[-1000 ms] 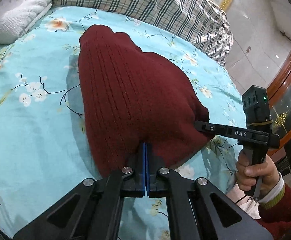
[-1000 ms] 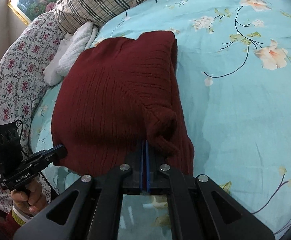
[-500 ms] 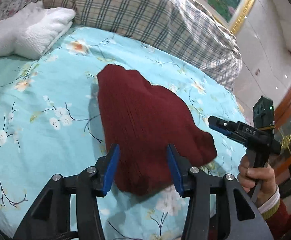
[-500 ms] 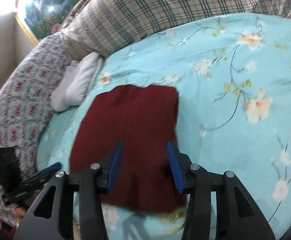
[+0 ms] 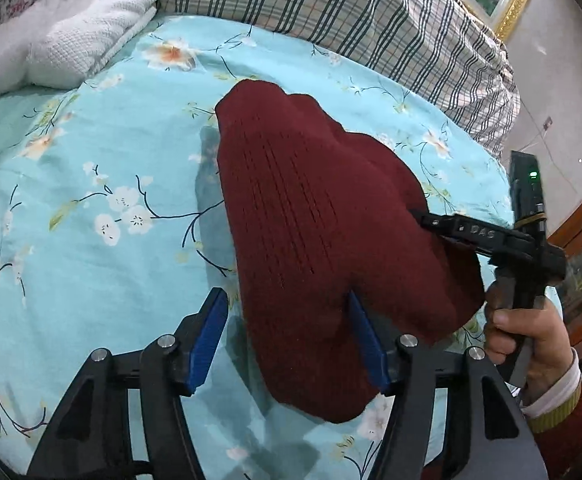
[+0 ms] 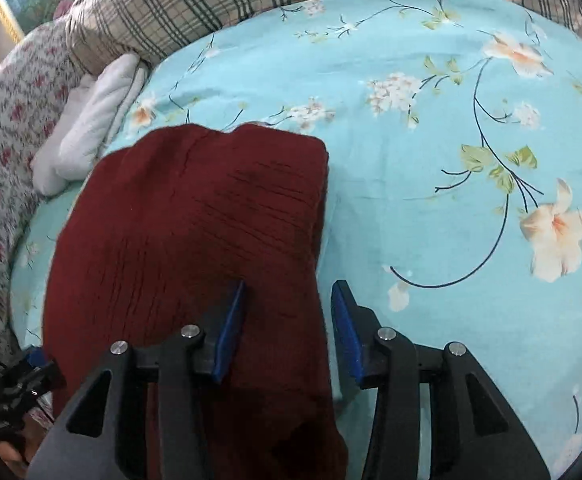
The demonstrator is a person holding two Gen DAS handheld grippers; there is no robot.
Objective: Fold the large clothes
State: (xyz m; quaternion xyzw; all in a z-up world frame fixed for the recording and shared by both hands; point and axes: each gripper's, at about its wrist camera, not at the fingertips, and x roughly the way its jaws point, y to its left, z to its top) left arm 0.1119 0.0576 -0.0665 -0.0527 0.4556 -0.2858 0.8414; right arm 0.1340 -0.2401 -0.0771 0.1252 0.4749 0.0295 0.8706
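Two claws, both with jaws parted and gripping nothing. The dark red knitted sweater [image 5: 323, 248] lies as a folded bundle on the floral bed sheet [image 5: 91, 184], near the bed's front edge. The left claw [image 5: 287, 340], its jaws having just opened wider, straddles the near end; the right claw [image 6: 287, 328] straddles the bundle's right edge — pads clear of the knit, as far as the blurred view shows. Judgement: fold released so the bundle rests flat; a white towel [image 5: 71, 32] lies well apart.

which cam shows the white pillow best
The left wrist view: the white pillow shows nearly whole with its textured cover. The right wrist view shows it smaller and blurrier, wedged by the plaid pillow.
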